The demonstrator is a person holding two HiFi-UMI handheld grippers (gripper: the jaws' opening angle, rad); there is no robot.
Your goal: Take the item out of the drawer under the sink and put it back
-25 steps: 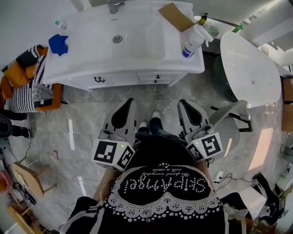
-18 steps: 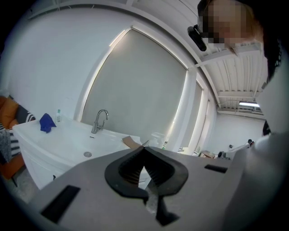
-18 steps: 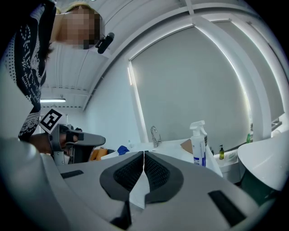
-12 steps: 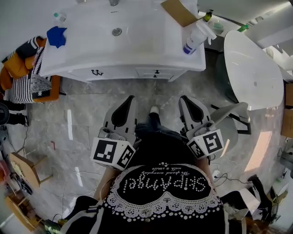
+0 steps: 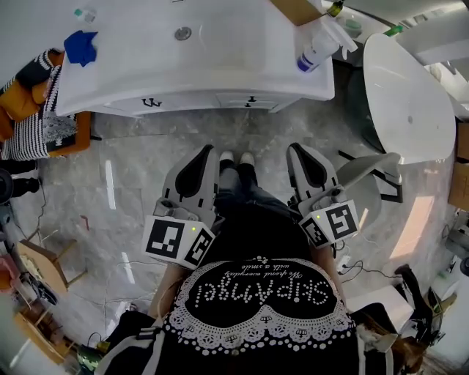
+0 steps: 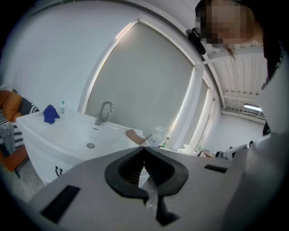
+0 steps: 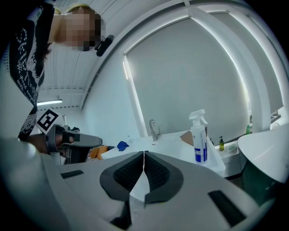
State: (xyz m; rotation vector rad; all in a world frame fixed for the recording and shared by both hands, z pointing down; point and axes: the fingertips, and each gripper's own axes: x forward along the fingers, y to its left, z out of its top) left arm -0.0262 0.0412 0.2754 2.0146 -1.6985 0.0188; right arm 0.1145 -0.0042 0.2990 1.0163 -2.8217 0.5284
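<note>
Ahead, spray bottle (image 5: 316,50) atop sink counter (image 5: 242,55).

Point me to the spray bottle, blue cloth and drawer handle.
Spray bottle (image 5: 311,53): head view, middle of its body.
Blue cloth (image 5: 79,45): head view, centre of the cloth.
Drawer handle (image 5: 251,99): head view, the dark pull.

Bright even light, sharp focus, fisheye-bent dark edges

One sink desk (image 5: 220,73) carries one faucet (image 6: 104,113), one spray bottle (image 5: 316,48), one blue cloth (image 5: 79,45), one cardboard piece (image 5: 297,9) and one small clear bottle (image 5: 84,13). Two drawer handles show on its front: a left handle (image 5: 152,102) and a middle handle (image 5: 251,99). There is one bathtub (image 5: 407,95). By it stand one dark pump bottle (image 7: 221,143) and, seemingly, one green bottle (image 7: 249,129).
</note>
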